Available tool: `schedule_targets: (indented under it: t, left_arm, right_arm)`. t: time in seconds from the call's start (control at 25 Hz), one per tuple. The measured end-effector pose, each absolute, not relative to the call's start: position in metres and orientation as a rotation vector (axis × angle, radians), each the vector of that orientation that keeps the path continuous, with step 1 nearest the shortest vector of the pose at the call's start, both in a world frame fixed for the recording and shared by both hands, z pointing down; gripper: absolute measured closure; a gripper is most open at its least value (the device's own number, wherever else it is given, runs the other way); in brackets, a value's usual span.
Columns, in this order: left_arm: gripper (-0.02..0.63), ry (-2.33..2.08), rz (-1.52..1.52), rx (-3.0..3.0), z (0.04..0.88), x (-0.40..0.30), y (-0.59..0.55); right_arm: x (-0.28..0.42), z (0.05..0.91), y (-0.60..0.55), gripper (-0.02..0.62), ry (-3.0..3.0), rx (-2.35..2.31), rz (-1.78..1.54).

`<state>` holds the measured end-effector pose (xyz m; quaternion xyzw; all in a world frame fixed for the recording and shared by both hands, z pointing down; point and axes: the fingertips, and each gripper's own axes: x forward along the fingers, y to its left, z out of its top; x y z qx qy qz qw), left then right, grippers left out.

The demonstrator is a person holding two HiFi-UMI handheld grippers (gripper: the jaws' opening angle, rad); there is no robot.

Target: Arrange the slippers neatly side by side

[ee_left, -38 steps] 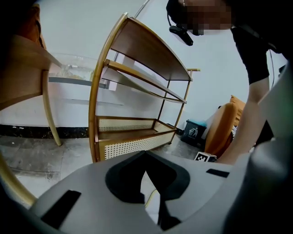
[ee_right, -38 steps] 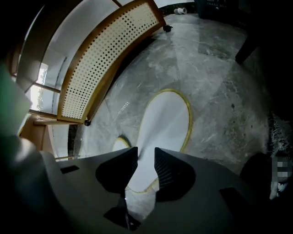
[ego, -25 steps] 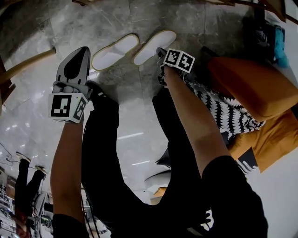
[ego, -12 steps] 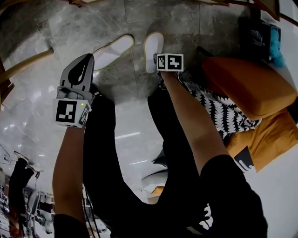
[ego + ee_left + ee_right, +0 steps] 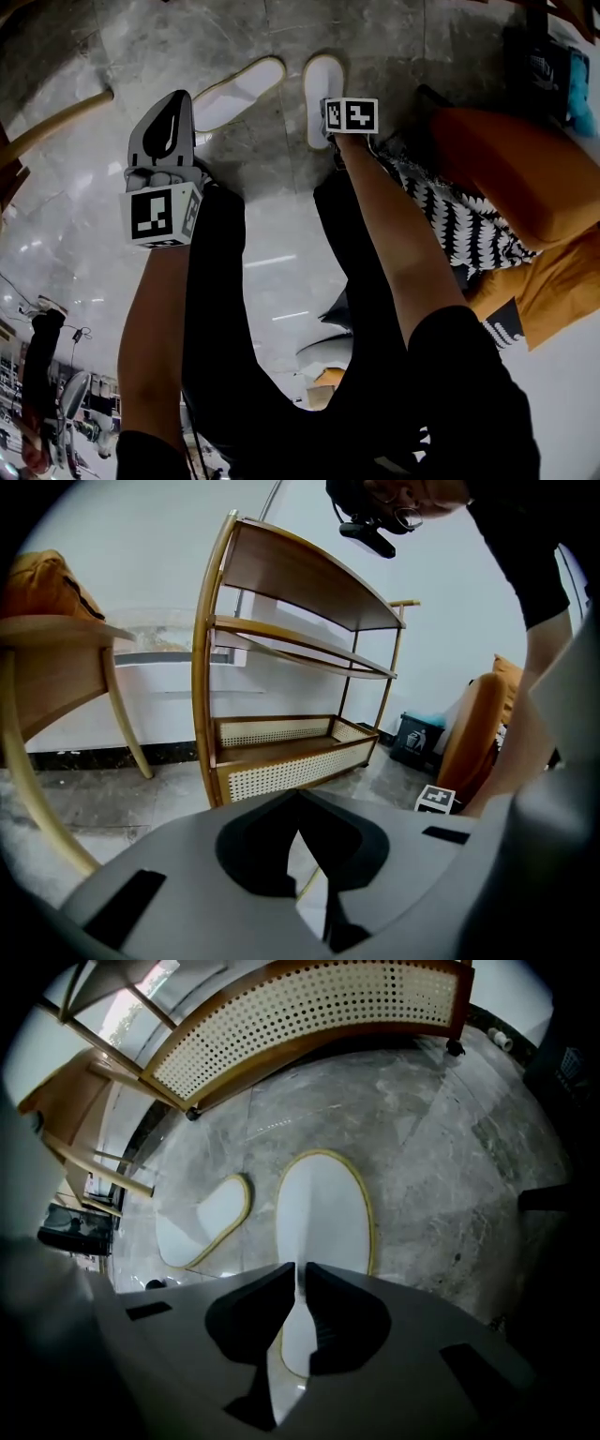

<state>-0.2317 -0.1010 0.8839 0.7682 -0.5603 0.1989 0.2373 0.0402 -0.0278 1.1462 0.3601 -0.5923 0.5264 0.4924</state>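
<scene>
Right slipper (image 5: pixel 322 86) now straighter, seemingly in right tool (image 5: pixel 302 1277)

Grey marble floor (image 5: pixel 384 42): left slipper (image 5: pixel 239 92) lies angled, right slipper (image 5: pixel 317 86) straight near it; rattan shelf (image 5: pixel 309 1007) stands beyond.

Floor (image 5: pixel 272 159): grey veined stone, polished, glossy, light streaks mirrored at centre left. Upper-left slipper (image 5: pixel 239 92) and upper-centre slipper (image 5: pixel 322 94): white cloth, matt, soft-looking, pale yellow edge trim. Left gripper (image 5: pixel 298 803) and right gripper (image 5: pixel 302 1269): smooth grey plastic, matt, darker inside. Shelf (image 5: pixel 281 574), centre of left gripper view: varnished wood, slight sheen, woven cane panels low down. Cushion (image 5: pixel 506 169) at right: orange cloth, matt. Trousers (image 5: pixel 225 309): black cloth, matt.
</scene>
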Motion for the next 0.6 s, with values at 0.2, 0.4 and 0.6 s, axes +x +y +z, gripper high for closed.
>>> schedule_targets:
  t: [0.2,0.4,0.6]
  left_arm:
    - [0.591,-1.506,0.542,2.101,0.871,-0.225,-0.1]
    - [0.591,-1.512,0.517,2.074,0.838,-0.226,-0.107]
    - [0.591,-1.537,0.482,2.051,0.787,-0.23,-0.117]
  right_arm:
    - [0.044,1.113,-0.037,0.486,-1.446,0.9,1.315]
    - [0.044,1.038,-0.069,0.498,-1.586,0.923,1.238]
    - [0.019,0.948,-0.102,0.52,-1.842,0.771,0.893]
